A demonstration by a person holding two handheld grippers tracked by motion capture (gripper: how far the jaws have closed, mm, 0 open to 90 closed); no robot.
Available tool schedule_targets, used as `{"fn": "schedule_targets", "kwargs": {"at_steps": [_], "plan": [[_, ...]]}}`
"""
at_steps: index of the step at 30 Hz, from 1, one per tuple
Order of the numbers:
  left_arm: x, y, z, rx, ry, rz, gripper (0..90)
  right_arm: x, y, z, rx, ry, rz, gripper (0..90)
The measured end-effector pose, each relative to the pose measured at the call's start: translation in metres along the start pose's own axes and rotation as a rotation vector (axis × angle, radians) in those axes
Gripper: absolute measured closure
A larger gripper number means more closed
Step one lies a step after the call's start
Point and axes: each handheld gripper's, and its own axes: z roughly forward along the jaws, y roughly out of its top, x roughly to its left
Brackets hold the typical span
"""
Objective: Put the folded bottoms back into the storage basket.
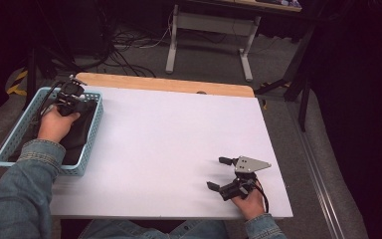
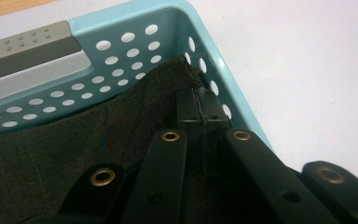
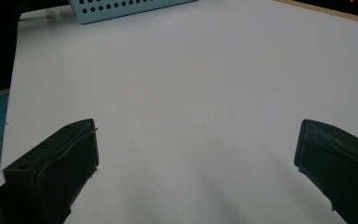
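The dark cloth [image 2: 74, 154] lies in the blue basket [image 1: 90, 134], at the left edge of the white surface [image 1: 179, 144]. It fills most of the basket floor and bunches up in the far corner.

The left gripper [image 2: 204, 105] is down in that corner. Its fingers [image 2: 189, 109] are closed tight together, and the cloth is right at their tips. They seem to pinch a bit of cloth, but it is all so dark there that I cannot be sure.

The right gripper [image 1: 217, 173] rests on the surface, well apart from the basket. Its fingers [image 3: 56, 163] are wide open with nothing between them.

The cloth looks soft and floppy, like a thick woven rag. It is likely light. It will not break, and it should not slip much, because the weave looks rough. It will sag and unfold when lifted, so one pinch will leave most of it hanging.

A good place to grab is an edge or a raised fold, like the bunch in the corner. Grabbing flat cloth is harder, because the fingers may just scrape the basket floor. The basket is light too, so it may come up with the cloth if the cloth catches on it.
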Motion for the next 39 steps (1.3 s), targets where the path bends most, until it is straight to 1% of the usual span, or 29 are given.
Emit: {"fn": "schedule_targets", "kwargs": {"at_steps": [4, 7, 11, 13, 17, 18, 20, 23, 25, 27, 31, 32, 33, 35, 37, 39], "plan": [[0.0, -0.001, 0.007, 0.029, 0.003, 0.005, 89.6, 0.0, 0.0, 0.0, 0.0, 0.0, 0.0, 0.4], [-0.001, -0.002, 0.011, 0.056, 0.018, 0.031, 89.6, 0.0, 0.0, 0.0, 0.001, 0.0, -0.001, 0.4], [0.002, -0.004, 0.012, 0.073, -0.001, 0.001, 89.6, 0.0, 0.0, 0.0, 0.0, 0.0, 0.0, 0.4], [0.002, -0.004, 0.01, 0.072, -0.003, -0.01, 89.6, 0.0, 0.0, 0.0, 0.0, 0.0, 0.0, 0.5], [0.001, -0.007, 0.003, 0.062, -0.013, -0.005, 89.6, 0.0, 0.0, 0.0, -0.001, -0.001, 0.001, 0.4], [0.001, -0.009, -0.001, 0.06, -0.019, -0.001, 89.6, 0.0, 0.0, 0.0, -0.001, -0.001, 0.001, 0.4], [0.0, -0.014, -0.011, 0.039, -0.025, 0.014, 89.6, 0.0, 0.0, 0.0, -0.001, -0.001, 0.0, 0.4], [-0.001, -0.023, -0.027, 0.015, -0.043, 0.012, 89.5, 0.0, 0.0, 0.0, 0.001, -0.001, -0.001, 0.4], [-0.001, -0.029, -0.037, -0.001, -0.055, 0.018, 89.6, 0.0, 0.0, 0.0, 0.003, -0.002, 0.0, 0.4], [-0.004, -0.035, -0.046, -0.013, -0.071, 0.031, 89.5, 0.0, 0.0, 0.0, 0.006, -0.004, -0.001, 0.5], [-0.012, -0.047, -0.06, -0.019, -0.102, 0.065, 89.5, 0.0, 0.0, 0.001, 0.007, -0.006, -0.001, 0.5], [-0.015, -0.051, -0.062, -0.018, -0.112, 0.069, 89.5, 0.0, 0.0, 0.001, 0.007, -0.005, 0.0, 0.4], [-0.018, -0.054, -0.065, -0.016, -0.117, 0.083, 89.5, 0.0, 0.0, 0.001, 0.009, -0.005, 0.0, 0.4], [-0.021, -0.059, -0.067, -0.005, -0.121, 0.095, 89.5, 0.0, 0.0, 0.001, 0.01, -0.005, -0.001, 0.4], [-0.024, -0.064, -0.067, 0.013, -0.125, 0.111, 89.5, 0.0, 0.0, 0.001, 0.01, -0.005, -0.001, 0.4], [-0.027, -0.068, -0.064, 0.04, -0.121, 0.133, 89.5, 0.0, 0.0, 0.001, 0.011, -0.005, -0.001, 0.4]]}}
